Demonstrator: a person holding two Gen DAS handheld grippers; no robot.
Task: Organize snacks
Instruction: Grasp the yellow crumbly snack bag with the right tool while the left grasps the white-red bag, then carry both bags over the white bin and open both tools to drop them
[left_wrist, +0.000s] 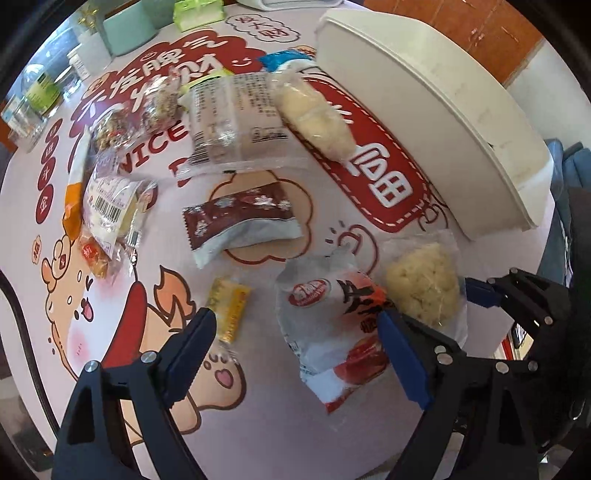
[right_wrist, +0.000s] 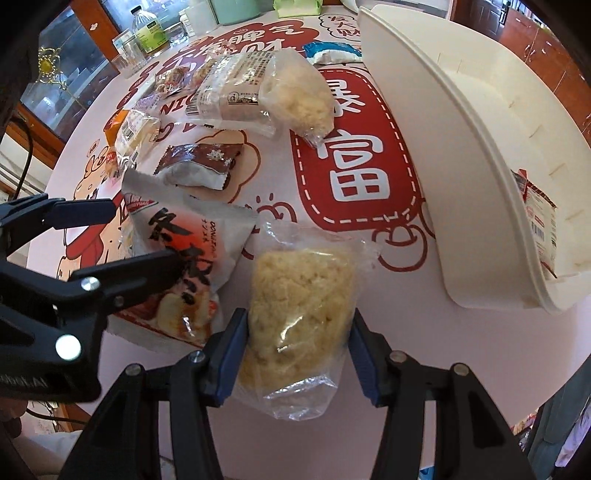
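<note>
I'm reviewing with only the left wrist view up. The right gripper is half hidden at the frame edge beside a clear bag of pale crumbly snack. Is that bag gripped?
Observer: Yes. In the right wrist view the right gripper has its blue pads against both sides of the clear bag of pale crumbly snack.
Operator: Is anything in the white bin? I only see its outer wall.
Observer: One red and white packet lies inside the white bin.
Operator: And my left gripper?
Observer: The left gripper is open, its fingers over the white and red bun packet, not clamping it.
</note>
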